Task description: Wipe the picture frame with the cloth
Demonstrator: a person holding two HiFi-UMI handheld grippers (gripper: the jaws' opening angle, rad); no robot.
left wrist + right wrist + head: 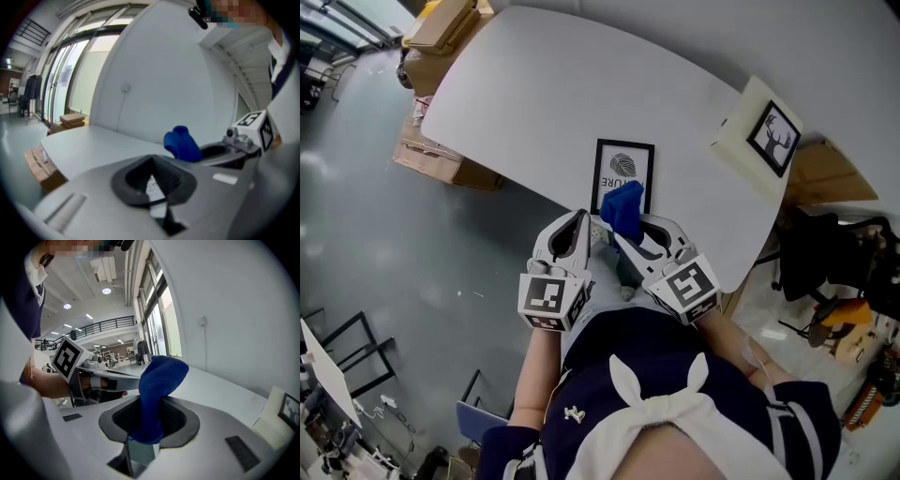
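Nearest the camera is the person's navy and white top (661, 403). Just beyond it, 2 grippers are held side by side at the near edge of the surface (534, 94).

The left gripper (579, 223) (157, 194) has its jaws together with nothing between them. The right gripper (625, 234) (143, 439) is clamped on the blue cloth (623, 206) (157, 380) (182, 144), which stands up out of the jaws.

The picture frame (623, 172), black with a white print, lies flat near that edge, just ahead of both grippers. The cloth overlaps its lower edge; contact cannot be confirmed.

The surface is white with rounded corners, bare to the left of the frame and beyond it. 1 deer picture (772, 136) on a cream block sits at its right end, well apart.

Grey floor (384, 244) lies left, with cardboard boxes (441, 161) against the surface's left edge. A black chair (825, 251) crowds the right side. Tall windows (70, 70) run along the far wall.
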